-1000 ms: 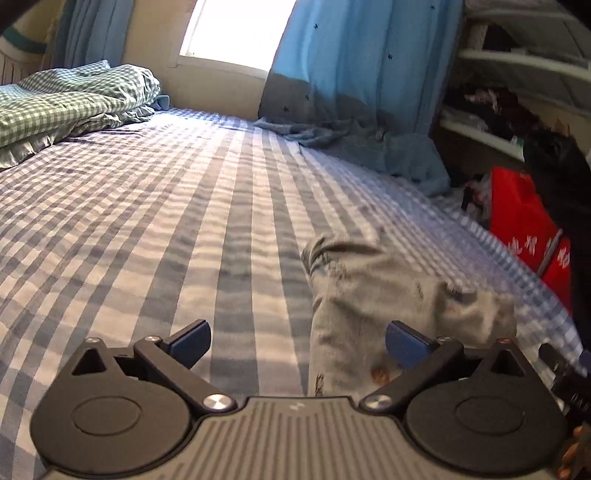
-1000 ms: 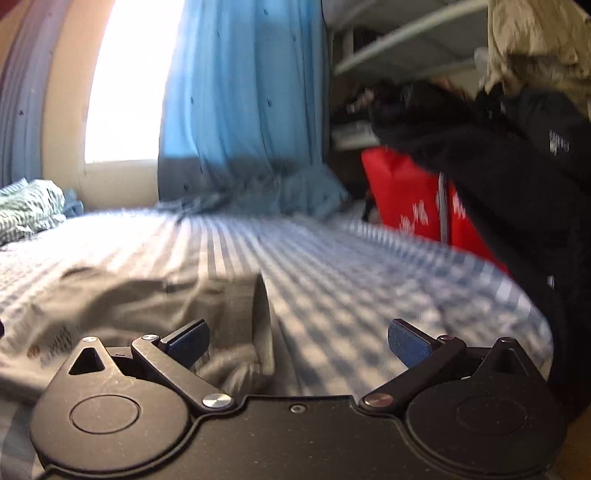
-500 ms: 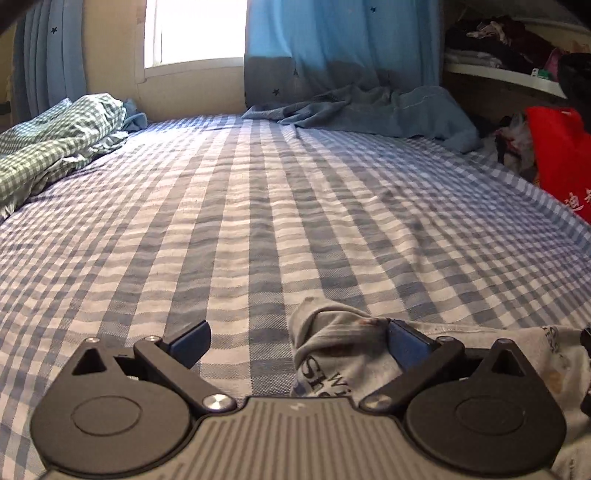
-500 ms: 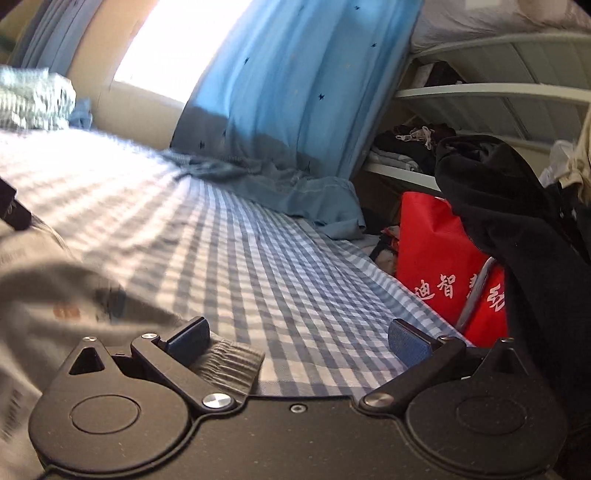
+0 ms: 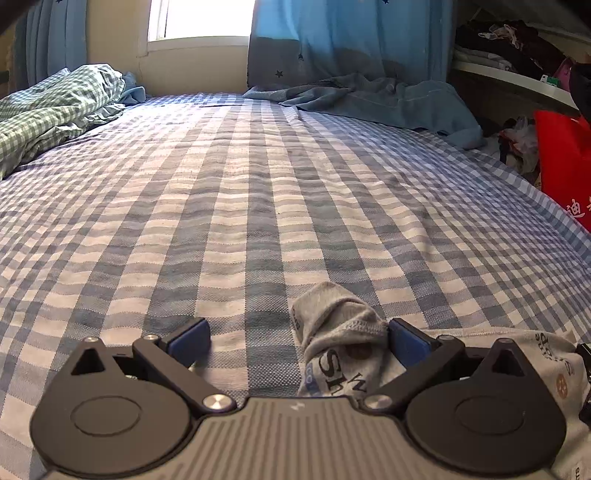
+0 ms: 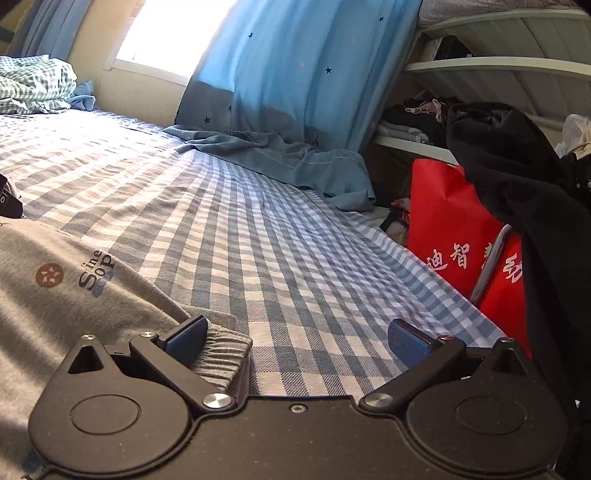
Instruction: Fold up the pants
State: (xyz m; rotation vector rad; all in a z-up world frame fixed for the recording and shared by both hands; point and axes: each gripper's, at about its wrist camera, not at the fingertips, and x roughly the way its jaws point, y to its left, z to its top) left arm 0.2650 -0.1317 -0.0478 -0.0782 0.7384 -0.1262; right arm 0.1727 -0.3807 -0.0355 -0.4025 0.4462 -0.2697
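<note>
Grey pants [image 6: 55,295] lie low on a checked bed [image 5: 258,203], folding barely begun.

Both the left gripper [image 5: 297,341] and right gripper [image 6: 297,338] stand wide open, gripping nothing; 1 bunched end sits against each; creasing and stacking appear undone.

Home bedroom. Bed [image 5: 258,192] spread with blue-and-white checked sheet fills both views. Rumpled green gingham bedding [image 5: 55,107] at far left corner. Bright window [image 5: 201,18] in cream wall, blue star-print curtain [image 6: 295,74] hanging down onto mattress. Beside bed: shelves [image 6: 498,66] stacked with clothes, red bag [image 6: 454,229] with Chinese characters, black garment [image 6: 517,166] draped over it.
</note>
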